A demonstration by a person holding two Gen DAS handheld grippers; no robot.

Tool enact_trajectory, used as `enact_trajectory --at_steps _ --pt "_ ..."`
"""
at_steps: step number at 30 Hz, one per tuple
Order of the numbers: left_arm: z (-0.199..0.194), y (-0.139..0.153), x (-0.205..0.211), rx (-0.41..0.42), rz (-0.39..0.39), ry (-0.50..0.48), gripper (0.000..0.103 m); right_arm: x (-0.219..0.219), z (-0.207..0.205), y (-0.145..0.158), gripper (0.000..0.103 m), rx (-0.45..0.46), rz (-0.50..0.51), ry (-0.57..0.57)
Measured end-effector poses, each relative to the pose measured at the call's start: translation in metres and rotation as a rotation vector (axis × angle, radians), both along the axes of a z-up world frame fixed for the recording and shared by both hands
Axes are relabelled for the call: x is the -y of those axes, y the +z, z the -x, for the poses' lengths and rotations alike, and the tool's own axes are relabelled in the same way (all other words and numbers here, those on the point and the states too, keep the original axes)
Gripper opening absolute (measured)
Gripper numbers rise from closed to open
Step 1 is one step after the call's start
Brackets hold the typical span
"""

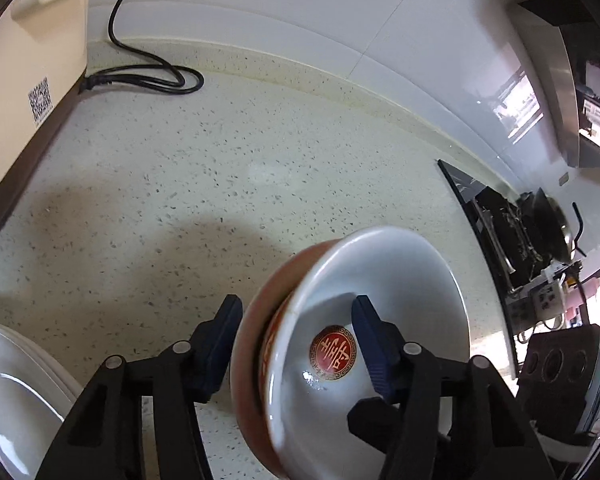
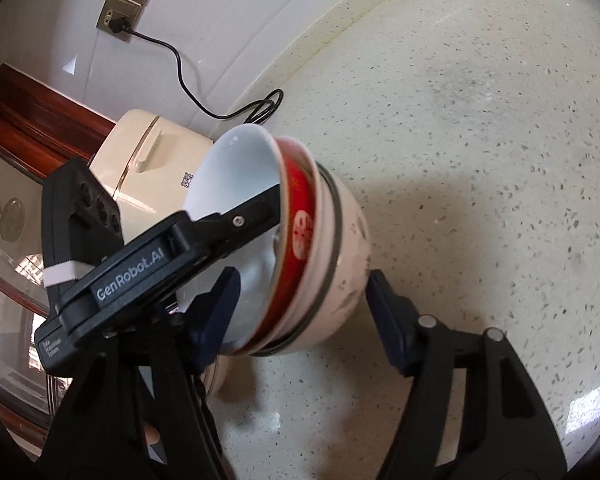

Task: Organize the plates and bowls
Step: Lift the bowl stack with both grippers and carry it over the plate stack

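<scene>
My left gripper [image 1: 296, 320] holds a tilted stack of nested bowls [image 1: 380, 280]: white inside with a red medallion [image 1: 334, 353], red outside. One finger is inside the bowl, the other outside the rim. In the right wrist view the same stack [image 2: 300, 232] shows, with a white speckled outer bowl [image 2: 348, 272]. My right gripper [image 2: 300, 292] straddles the stack's lower part; its fingers [image 2: 392, 320] stand a little apart from the walls. The left gripper's body [image 2: 160, 256] crosses in front.
A stack of white plates [image 1: 16, 384] lies at the lower left. A cream rice cooker [image 1: 28, 52] with a black cord [image 1: 148, 76] stands at the back left. A stove with a wok [image 1: 540, 232] is on the right. The speckled countertop [image 1: 220, 184] spreads between.
</scene>
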State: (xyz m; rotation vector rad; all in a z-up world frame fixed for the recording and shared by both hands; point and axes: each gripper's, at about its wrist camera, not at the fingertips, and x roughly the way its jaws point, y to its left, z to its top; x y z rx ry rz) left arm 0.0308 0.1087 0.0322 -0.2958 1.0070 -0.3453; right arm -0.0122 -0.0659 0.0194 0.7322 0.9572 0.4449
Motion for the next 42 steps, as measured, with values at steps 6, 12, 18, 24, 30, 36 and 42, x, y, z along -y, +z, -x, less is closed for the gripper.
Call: enact_trajectory --at_steps 6,12,18,24,30,36,42 --pt "-0.004 -0.002 -0.002 -0.014 0.034 0.007 0.061 0.001 -0.006 -0.008 0.069 -0.039 -0.053 0.024" --pt "-0.007 -0.008 0.003 -0.01 0.062 0.028 0.072 0.0 -0.007 -0.007 0.07 -0.031 -0.041 0.018" --pt "0.006 -0.001 0.005 0.065 0.043 0.018 0.056 0.004 -0.003 -0.008 0.061 0.007 -0.021 0.0" --pt "0.021 0.009 0.008 0.096 0.017 0.016 0.055 0.009 0.006 -0.009 0.05 0.02 0.034 -0.012" --pt "0.026 0.003 0.011 0.081 0.054 0.02 0.055 0.016 0.016 -0.006 0.049 0.03 0.048 -0.031" --pt "0.038 0.001 0.012 0.077 0.06 0.035 0.055 0.02 0.022 -0.005 0.049 0.016 0.053 -0.038" --pt "0.047 0.008 0.006 0.081 0.08 0.057 0.055 0.023 0.03 -0.001 0.049 0.009 0.026 -0.036"
